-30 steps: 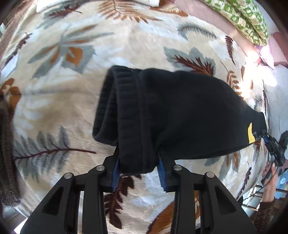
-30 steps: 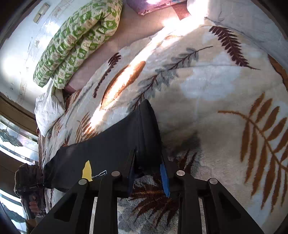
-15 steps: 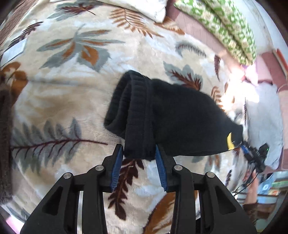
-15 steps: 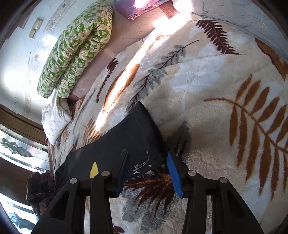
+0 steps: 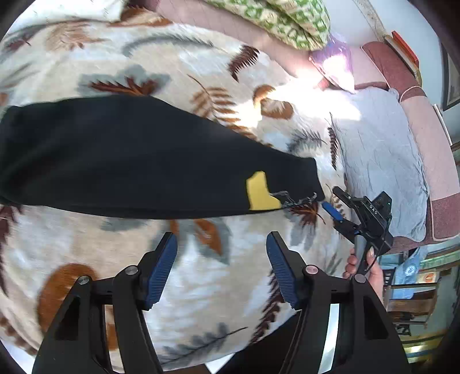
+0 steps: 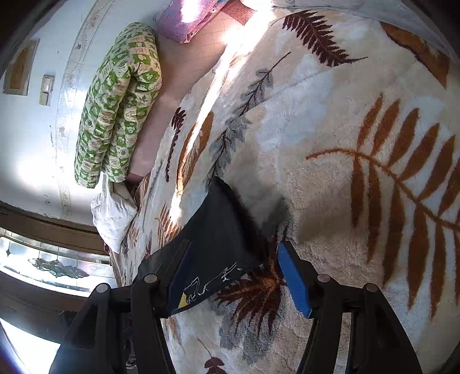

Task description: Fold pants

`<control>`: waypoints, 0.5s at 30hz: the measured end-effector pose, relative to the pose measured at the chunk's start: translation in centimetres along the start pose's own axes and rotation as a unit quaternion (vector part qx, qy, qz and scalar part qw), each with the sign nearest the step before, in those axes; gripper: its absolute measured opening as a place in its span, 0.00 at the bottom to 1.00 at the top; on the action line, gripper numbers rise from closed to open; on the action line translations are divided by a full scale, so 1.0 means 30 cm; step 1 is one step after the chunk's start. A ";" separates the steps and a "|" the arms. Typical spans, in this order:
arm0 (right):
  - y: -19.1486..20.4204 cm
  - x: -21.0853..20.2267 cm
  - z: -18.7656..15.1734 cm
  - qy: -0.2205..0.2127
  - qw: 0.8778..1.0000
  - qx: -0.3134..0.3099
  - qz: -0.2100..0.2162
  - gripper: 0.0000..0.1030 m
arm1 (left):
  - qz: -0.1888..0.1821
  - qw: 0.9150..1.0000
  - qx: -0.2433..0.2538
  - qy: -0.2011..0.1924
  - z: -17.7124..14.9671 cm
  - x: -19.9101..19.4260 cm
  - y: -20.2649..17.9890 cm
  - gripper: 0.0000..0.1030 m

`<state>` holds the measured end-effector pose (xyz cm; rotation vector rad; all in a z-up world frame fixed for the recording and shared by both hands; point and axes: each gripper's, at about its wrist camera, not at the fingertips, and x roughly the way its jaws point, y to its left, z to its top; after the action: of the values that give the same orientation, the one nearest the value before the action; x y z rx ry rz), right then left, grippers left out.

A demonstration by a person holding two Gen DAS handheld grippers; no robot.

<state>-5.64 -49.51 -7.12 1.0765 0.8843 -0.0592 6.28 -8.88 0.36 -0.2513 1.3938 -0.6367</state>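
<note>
The black pants (image 5: 138,161) lie folded in a long band across the leaf-patterned blanket (image 5: 218,293), with a yellow patch (image 5: 260,192) near their right end. My left gripper (image 5: 221,259) is open and holds nothing; it hovers over the blanket just short of the pants' near edge. In the right wrist view, the end of the pants (image 6: 218,230), with its white line drawing, rests on the blanket. My right gripper (image 6: 235,270) stands open around that corner without clamping it. From the left wrist view, the right gripper (image 5: 335,208) and the hand (image 5: 362,267) holding it sit just off the pants' right end.
A rolled green patterned quilt (image 6: 120,103) and a white pillow (image 6: 113,218) lie along the far side by the wall. A purple cushion (image 6: 189,17) and a pale grey quilt (image 5: 382,161) lie beyond the pants' right end. Furniture (image 5: 414,293) stands past the bed's edge.
Both grippers opened and let go of the pants, which now lie flat. The left gripper drew back and swung toward the pants' right end; the right backed off slightly.
</note>
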 end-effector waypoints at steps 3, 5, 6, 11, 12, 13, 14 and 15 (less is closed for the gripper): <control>-0.021 -0.007 0.005 0.009 1.000 0.002 0.009 0.65 | -0.017 0.999 -0.018 0.033 0.000 0.157 -0.129 0.62; -0.038 -0.014 0.005 0.016 1.000 0.008 0.019 0.67 | -0.019 0.998 -0.032 0.041 -0.001 0.235 -0.186 0.62; -0.046 -0.017 0.004 0.021 0.999 0.009 0.026 0.68 | -0.016 0.998 -0.040 0.043 0.001 0.266 -0.209 0.62; -0.059 -0.013 0.015 0.040 0.999 0.003 0.036 0.73 | -0.014 0.994 -0.099 0.044 0.005 0.369 -0.245 0.62; -0.056 -0.007 0.021 0.045 0.998 0.002 0.035 0.74 | -0.007 0.993 -0.106 0.043 0.005 0.387 -0.252 0.62; -0.052 0.000 0.027 0.048 0.998 -0.002 0.029 0.74 | 0.000 0.993 -0.110 0.041 0.003 0.398 -0.255 0.62; -0.043 0.006 0.030 0.053 0.998 -0.010 0.021 0.74 | 0.005 0.993 -0.111 0.039 0.003 0.408 -0.258 0.62; -0.035 0.012 0.034 0.056 0.998 -0.018 0.010 0.74 | 0.011 0.993 -0.109 0.037 0.000 0.419 -0.268 0.62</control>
<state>-5.27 -50.71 -7.95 1.0623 0.9719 0.0349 4.67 -22.35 -5.90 -0.3887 1.5372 -0.4780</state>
